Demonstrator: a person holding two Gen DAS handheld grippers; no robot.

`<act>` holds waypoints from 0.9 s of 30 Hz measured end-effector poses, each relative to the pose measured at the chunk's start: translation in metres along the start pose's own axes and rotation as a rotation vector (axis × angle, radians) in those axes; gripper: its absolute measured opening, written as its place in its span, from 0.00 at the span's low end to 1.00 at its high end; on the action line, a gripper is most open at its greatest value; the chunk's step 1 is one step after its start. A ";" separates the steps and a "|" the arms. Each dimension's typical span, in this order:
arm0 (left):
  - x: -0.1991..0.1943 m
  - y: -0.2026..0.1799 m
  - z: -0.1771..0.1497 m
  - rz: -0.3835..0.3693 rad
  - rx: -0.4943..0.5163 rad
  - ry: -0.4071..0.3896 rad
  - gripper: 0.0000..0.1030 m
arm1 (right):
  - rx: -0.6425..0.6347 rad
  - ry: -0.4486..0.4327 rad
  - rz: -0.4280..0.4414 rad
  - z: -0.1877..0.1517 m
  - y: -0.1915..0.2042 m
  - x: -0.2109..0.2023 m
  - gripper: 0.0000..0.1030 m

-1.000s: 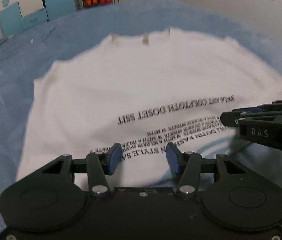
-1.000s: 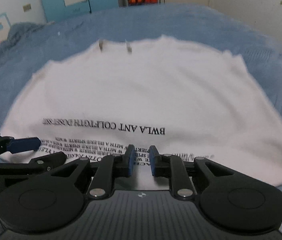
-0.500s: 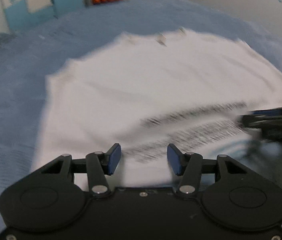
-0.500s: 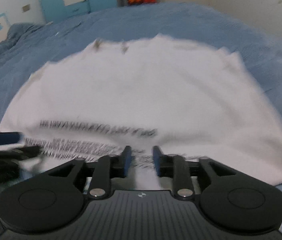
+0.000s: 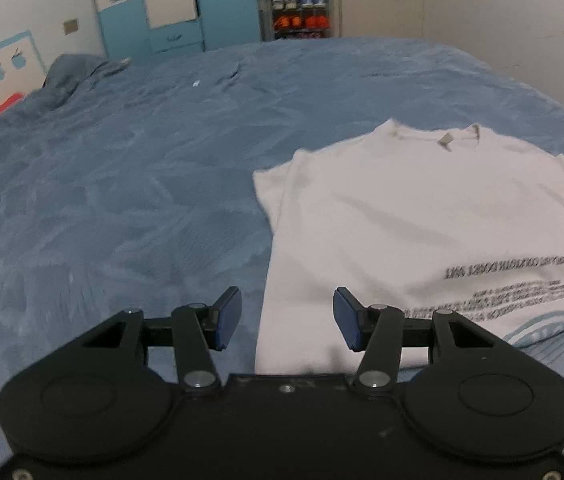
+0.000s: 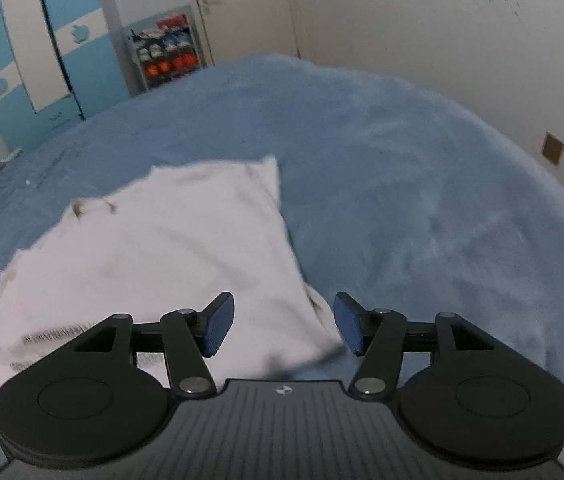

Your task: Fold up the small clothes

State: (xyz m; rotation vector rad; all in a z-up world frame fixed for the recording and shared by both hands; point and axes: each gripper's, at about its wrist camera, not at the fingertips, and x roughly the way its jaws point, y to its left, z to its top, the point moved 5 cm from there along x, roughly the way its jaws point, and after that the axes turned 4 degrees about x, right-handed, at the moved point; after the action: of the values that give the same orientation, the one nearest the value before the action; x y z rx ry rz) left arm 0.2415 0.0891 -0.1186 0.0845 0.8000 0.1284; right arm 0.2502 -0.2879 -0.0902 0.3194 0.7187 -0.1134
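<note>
A white T-shirt [image 5: 413, 216] with black printed text lies flat on the blue bedspread, collar pointing away, its sides folded in. My left gripper [image 5: 286, 319] is open over the shirt's near left corner, with nothing between its blue pads. In the right wrist view the same T-shirt [image 6: 154, 256] fills the left half. My right gripper [image 6: 283, 328] is open above the shirt's near right corner, also holding nothing. Neither gripper shows in the other's view.
The blue bedspread [image 5: 122, 200] stretches wide to the left of the shirt and to its right [image 6: 421, 216]. A bunched blue blanket [image 5: 70, 76] lies at the far left. Blue-and-white wardrobes [image 5: 154, 4] and a shelf rack [image 6: 168, 54] stand beyond the bed.
Both grippers have drawn apart and back from the shirt's middle, left one leftward, right one rightward. The right gripper's fingers have opened wide. The shirt has stayed flat.
</note>
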 end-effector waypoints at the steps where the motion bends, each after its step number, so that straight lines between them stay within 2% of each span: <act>1: 0.002 0.000 -0.005 -0.008 -0.021 0.009 0.51 | -0.006 0.009 -0.014 -0.006 -0.002 0.003 0.66; 3: 0.013 -0.001 -0.016 -0.028 -0.039 0.046 0.51 | -0.028 0.020 -0.032 -0.018 -0.004 0.008 0.66; 5: 0.028 -0.003 -0.030 -0.008 -0.005 0.085 0.52 | -0.059 0.041 -0.054 -0.029 -0.007 0.018 0.64; 7: 0.044 -0.008 -0.049 0.045 0.043 0.160 0.53 | -0.104 0.090 -0.126 -0.041 -0.010 0.035 0.43; 9: 0.053 -0.005 -0.063 0.026 0.030 0.135 0.55 | -0.128 0.118 -0.162 -0.052 -0.012 0.052 0.43; 18: 0.067 -0.005 -0.080 0.032 0.007 0.097 0.59 | -0.155 0.040 -0.192 -0.072 -0.011 0.062 0.45; 20: 0.065 -0.007 -0.078 0.039 0.012 0.105 0.59 | -0.165 0.034 -0.190 -0.069 -0.008 0.058 0.45; 23: 0.055 -0.008 -0.064 0.036 0.031 0.117 0.56 | -0.178 0.010 -0.179 -0.056 -0.005 0.041 0.37; 27: 0.027 -0.007 -0.036 0.048 0.070 0.036 0.56 | -0.154 -0.060 -0.129 -0.032 0.003 0.006 0.36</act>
State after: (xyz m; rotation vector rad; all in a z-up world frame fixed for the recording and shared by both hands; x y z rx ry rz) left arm 0.2346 0.0873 -0.1634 0.1678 0.8386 0.1477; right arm 0.2349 -0.2746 -0.1156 0.1217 0.6840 -0.1882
